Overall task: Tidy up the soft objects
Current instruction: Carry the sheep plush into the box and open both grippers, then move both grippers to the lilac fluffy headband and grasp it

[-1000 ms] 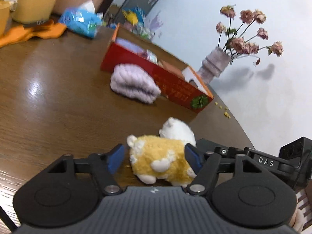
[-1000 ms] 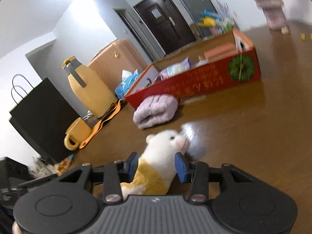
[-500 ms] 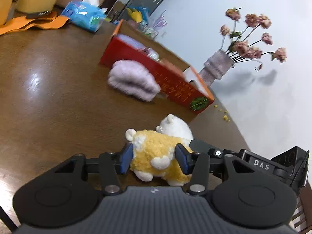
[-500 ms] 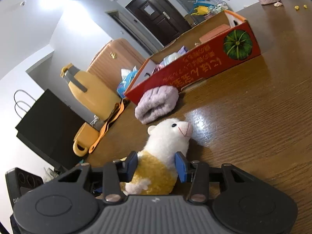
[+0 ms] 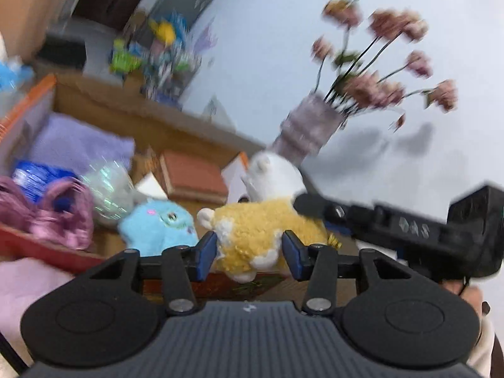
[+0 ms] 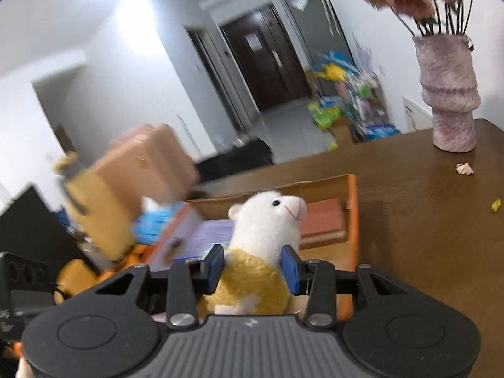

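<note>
I've got a plush sheep (image 5: pixel 255 236), white head and fluffy yellow body, pinched between both claws: my left gripper (image 5: pixel 249 253) squeezes its rump, its jaws having just closed tighter, and my right gripper (image 6: pixel 253 266) clamps its neck. A second ago it sat on the table (image 6: pixel 425 220); now it hangs over the open red box (image 5: pixel 47 249).

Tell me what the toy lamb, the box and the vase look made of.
Toy lamb: fuzzy plush, curly pile showing. Box: cardboard, raw brown inside, printed red-orange outside. Vase: mottled mauve, matte; ceramic probably, uncertain.
</note>
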Demonstrator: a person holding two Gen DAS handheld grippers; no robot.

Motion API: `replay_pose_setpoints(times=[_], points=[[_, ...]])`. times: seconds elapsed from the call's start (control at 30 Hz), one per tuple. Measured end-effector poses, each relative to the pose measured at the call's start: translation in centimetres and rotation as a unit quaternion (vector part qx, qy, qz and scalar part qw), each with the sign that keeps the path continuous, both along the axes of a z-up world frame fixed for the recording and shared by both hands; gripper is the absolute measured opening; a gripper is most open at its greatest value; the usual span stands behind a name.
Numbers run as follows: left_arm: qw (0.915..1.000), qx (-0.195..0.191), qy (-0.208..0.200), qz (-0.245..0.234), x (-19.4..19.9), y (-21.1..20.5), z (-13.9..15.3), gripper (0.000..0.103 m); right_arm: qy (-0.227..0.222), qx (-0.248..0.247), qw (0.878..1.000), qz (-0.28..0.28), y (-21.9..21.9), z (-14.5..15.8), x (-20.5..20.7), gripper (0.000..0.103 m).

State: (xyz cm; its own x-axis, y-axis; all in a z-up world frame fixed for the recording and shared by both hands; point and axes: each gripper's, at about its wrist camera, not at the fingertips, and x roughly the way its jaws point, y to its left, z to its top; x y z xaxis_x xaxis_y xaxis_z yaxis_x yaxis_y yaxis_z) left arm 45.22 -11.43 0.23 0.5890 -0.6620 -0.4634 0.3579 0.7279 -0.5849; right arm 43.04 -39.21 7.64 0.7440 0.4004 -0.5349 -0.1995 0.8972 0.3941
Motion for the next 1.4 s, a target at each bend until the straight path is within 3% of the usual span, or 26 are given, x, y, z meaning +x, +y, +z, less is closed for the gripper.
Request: replay_pose_setpoints(times=[0.1, 0.17, 0.3, 0.5, 0.6, 0.73, 0.8, 0.9, 0.93, 0.97, 1.03, 1.07, 1.4], points=[[0.9993, 0.034, 0.013, 0.001, 2.3, -1.7, -1.5, 0.044, 0.032, -0.053, 0.998, 0.007, 0.7, -1.9, 3.7, 0.035], [0.9977, 0.065, 0.012, -0.012, 3.1, -2.6, -2.0, 0.042, 0.048, -0.095, 0.994, 0.016, 2.1, -3.5, 4.8, 0.018], [0.9907, 0.129, -0.014, -0.041, 2.8, -4.1, -2.7, 0.04, 0.017, -0.173, 0.984, 0.027, 5.2, -5.4, 4.3, 0.014], [0.9904, 0.127, -0.008, -0.054, 2.8, -3.3, -2.6, 0.042, 0.022, -0.176, 0.984, 0.017, 5.4, -5.7, 4.7, 0.014], [0.9892, 0.14, -0.039, -0.017, 1.3, -0.9, -0.7, 0.042, 0.022, -0.164, 0.986, 0.01, 4.7, -4.6, 4.0, 0.016], [0.9764, 0.193, -0.085, 0.046, -1.2, 3.3, 2.7, 0.042, -0.01, -0.155, 0.988, -0.004, 4.0, -1.0, 1.6, 0.017], [0.965, 0.223, -0.11, 0.084, -2.6, 5.2, 4.6, 0.042, -0.032, -0.156, 0.987, -0.012, 3.8, 1.3, -0.2, 0.017], [0.9439, 0.261, -0.142, 0.144, -4.9, 8.3, 7.6, 0.049, -0.065, -0.162, 0.984, -0.024, 3.7, 4.5, -3.2, 0.025], [0.9373, 0.266, -0.155, 0.163, -5.8, 9.2, 8.5, 0.058, -0.079, -0.166, 0.982, -0.032, 3.7, 5.4, -4.4, 0.038], [0.9294, 0.272, -0.173, 0.18, -6.8, 10.0, 9.4, 0.071, -0.096, -0.169, 0.98, -0.041, 3.7, 6.1, -5.6, 0.058], [0.9094, 0.282, -0.212, 0.219, -9.1, 11.3, 10.6, 0.083, -0.149, -0.171, 0.972, -0.063, 3.8, 7.2, -8.4, 0.081], [0.9051, 0.282, -0.222, 0.228, -9.8, 11.7, 11.2, 0.084, -0.169, -0.173, 0.968, -0.069, 4.0, 7.5, -9.5, 0.081], [0.905, 0.258, -0.246, 0.232, -15.9, 12.8, 13.3, 0.094, -0.215, -0.164, 0.959, -0.08, 5.5, 10.1, -15.7, 0.084]])
